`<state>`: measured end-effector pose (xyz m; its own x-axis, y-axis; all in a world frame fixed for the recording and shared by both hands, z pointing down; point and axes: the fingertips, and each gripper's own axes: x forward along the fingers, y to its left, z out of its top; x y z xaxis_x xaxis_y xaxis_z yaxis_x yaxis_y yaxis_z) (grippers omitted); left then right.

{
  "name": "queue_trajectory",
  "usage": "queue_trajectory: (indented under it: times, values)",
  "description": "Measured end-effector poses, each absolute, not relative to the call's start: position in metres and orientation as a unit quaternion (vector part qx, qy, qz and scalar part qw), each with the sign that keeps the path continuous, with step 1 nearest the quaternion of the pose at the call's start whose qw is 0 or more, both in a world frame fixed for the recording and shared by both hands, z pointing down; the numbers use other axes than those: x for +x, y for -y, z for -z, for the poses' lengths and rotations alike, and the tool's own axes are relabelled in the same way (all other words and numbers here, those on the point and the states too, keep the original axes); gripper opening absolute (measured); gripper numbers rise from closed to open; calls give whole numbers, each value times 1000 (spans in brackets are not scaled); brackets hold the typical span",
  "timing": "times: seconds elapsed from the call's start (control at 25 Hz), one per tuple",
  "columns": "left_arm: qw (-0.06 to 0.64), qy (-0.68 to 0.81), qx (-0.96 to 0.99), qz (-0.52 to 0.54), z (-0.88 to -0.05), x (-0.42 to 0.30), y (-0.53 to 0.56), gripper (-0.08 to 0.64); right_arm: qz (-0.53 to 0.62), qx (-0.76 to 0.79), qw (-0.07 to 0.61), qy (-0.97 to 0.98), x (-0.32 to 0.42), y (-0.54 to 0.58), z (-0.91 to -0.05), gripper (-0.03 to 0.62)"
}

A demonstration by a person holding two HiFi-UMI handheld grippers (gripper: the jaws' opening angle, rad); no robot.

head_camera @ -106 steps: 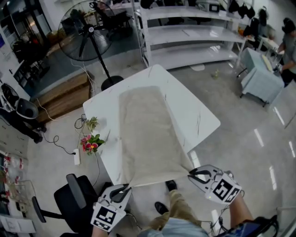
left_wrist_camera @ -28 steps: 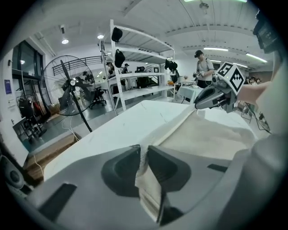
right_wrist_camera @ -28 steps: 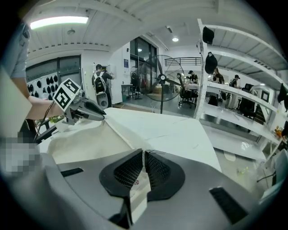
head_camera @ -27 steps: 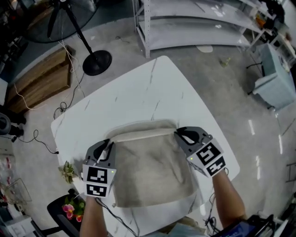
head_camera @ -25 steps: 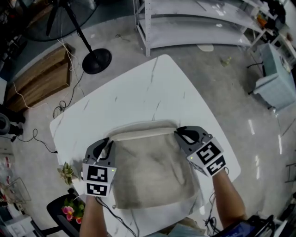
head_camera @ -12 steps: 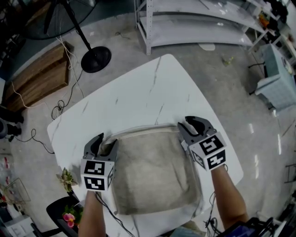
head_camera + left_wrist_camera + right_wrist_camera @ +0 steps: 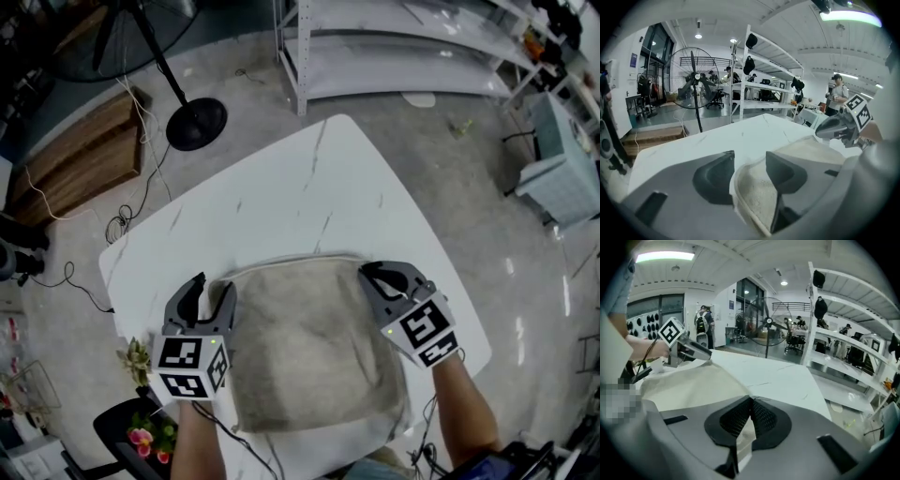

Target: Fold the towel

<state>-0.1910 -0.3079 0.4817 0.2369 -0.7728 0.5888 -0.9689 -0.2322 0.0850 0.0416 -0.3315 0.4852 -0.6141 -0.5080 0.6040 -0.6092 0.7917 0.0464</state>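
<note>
A beige towel [image 7: 309, 337] lies folded in half on the white table [image 7: 281, 197], its near edge hanging a little over the table's front. My left gripper [image 7: 212, 284] sits at the towel's far left corner. Its jaws [image 7: 750, 157] have just been opening and stand apart, with the towel's hem [image 7: 754, 197] loose between them. My right gripper [image 7: 367, 272] is at the far right corner. It is shut [image 7: 751, 400], and the towel's edge [image 7: 693, 385] runs in between its pads.
A standing fan's base [image 7: 197, 124] and a wooden pallet [image 7: 75, 159] are on the floor to the far left. White shelving [image 7: 403, 56] stands behind the table. Flowers [image 7: 141, 436] and a chair are at the near left. People stand far off.
The towel, earlier spread full length, is now doubled over. Within the last second both grippers set the far edge down and opened; the right one drew back slightly and shut again.
</note>
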Motion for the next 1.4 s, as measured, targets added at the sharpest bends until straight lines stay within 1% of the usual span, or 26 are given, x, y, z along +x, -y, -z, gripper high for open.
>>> queue_trajectory:
  times: [0.12,0.32,0.52,0.76,0.92,1.08,1.2,1.36,1.4]
  values:
    - [225,565,760,-231,-486,-187,306,207,-86,291,335,892,35,330,-504,15]
    - [211,566,749,-274,-509,-188,318,202,-107,321,346,875,39,356,-523,16]
    - [199,584,728,-299,-527,-194,328,189,-95,328,352,871,35,365,-526,17]
    - [185,583,754,-240,-468,-187,307,187,-98,327,295,893,39,341,-468,32]
    - [179,566,781,-194,-421,-168,261,187,-85,317,277,903,48,302,-435,34]
    - [174,551,792,-197,-398,-144,200,187,-70,305,274,909,64,255,-416,35]
    - [200,548,784,-212,-413,-139,142,187,-69,286,287,912,77,208,-421,41]
    - [267,559,757,-208,-456,-144,81,181,-70,254,310,914,95,145,-440,55]
    - [280,565,749,-203,-466,-147,72,176,-74,247,316,913,99,132,-447,69]
